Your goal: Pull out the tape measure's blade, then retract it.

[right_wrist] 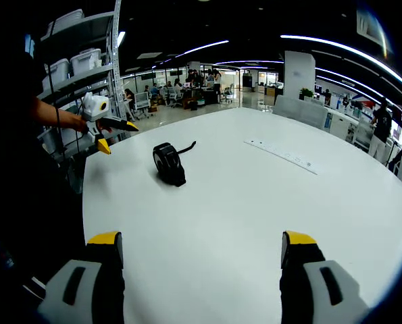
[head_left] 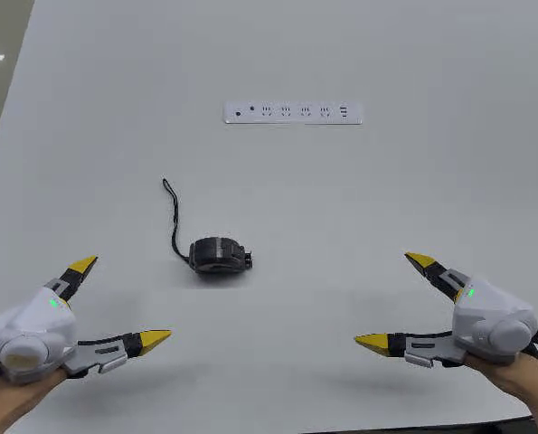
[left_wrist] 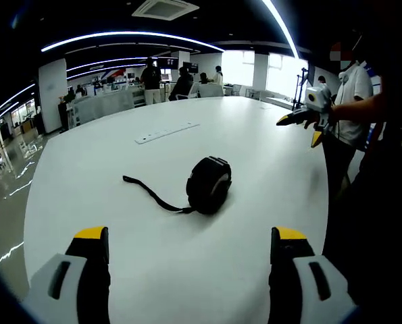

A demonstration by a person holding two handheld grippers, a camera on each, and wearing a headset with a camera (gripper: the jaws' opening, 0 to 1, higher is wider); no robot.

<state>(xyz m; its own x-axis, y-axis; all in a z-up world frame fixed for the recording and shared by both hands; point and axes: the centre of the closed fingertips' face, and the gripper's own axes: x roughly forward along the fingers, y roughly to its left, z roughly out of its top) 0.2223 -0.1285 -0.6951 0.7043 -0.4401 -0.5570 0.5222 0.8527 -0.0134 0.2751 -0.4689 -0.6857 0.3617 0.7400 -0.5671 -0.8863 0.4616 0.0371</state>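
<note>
Two wide open, empty: left claw (head_left: 123,300), right claw (head_left: 392,300). Tape measure (head_left: 217,255) ahead, between both; may skid if grabbed crooked.

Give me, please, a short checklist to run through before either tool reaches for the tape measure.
1. Left tool open: ok.
2. Right tool open: ok.
3. Tape measure resting on the table, touched by neither tool: ok.
4. Blade not yet pulled out: ok, none shows outside the case.
5. Where the blade exits the case: cannot tell.
6. Strap trailing away from the case, clear of both tools: ok.
</note>
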